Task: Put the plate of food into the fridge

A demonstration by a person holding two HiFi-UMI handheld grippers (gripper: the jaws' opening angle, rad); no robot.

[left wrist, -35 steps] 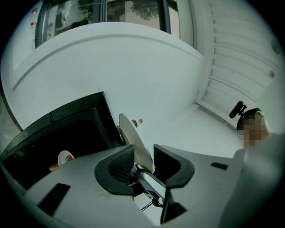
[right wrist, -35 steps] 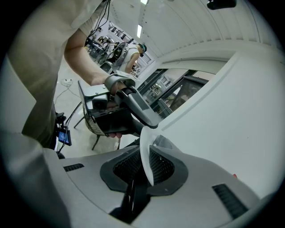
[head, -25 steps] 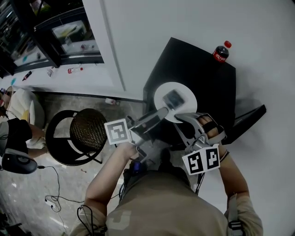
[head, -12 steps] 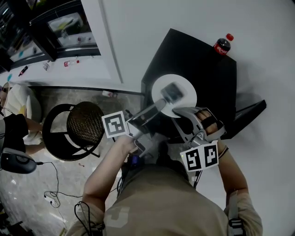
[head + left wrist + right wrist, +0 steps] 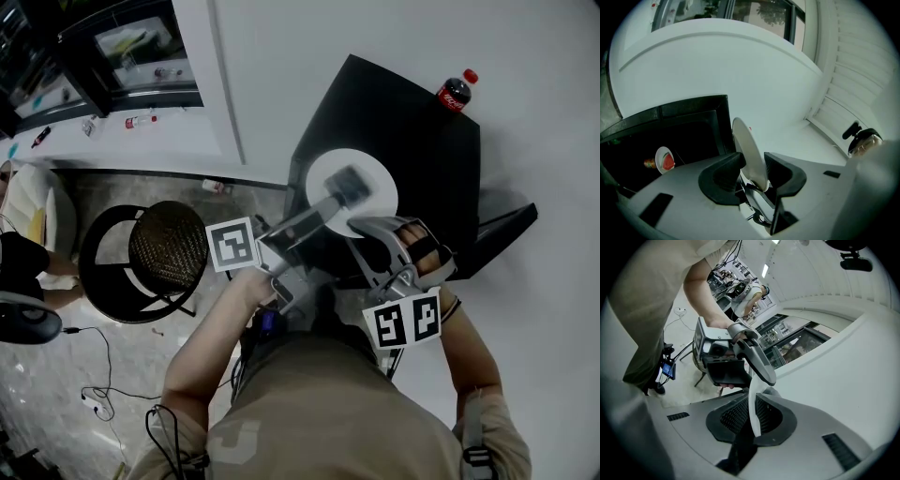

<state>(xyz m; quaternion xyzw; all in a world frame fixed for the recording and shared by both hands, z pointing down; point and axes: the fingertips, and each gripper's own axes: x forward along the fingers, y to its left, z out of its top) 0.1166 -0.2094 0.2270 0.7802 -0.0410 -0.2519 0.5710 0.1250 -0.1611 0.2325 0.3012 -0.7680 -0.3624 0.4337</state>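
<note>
A white plate with a dark piece of food on it hangs level above the black fridge. My left gripper has the plate's near-left rim between its jaws; the jaws are opening, and both pads still touch the tilted plate. My right gripper is shut on the near rim. In the right gripper view the plate shows edge-on between the ribbed pads, with the left gripper beyond it. The left gripper view looks into the dark fridge interior.
A cola bottle stands on the fridge's far corner. The fridge door stands open at the right. Inside the fridge lies a small plate with red food. A round black chair stands on the floor to the left, with cables nearby.
The plate and both grippers have edged a little farther away from me, over the fridge. Both grippers stay on the same rim.
</note>
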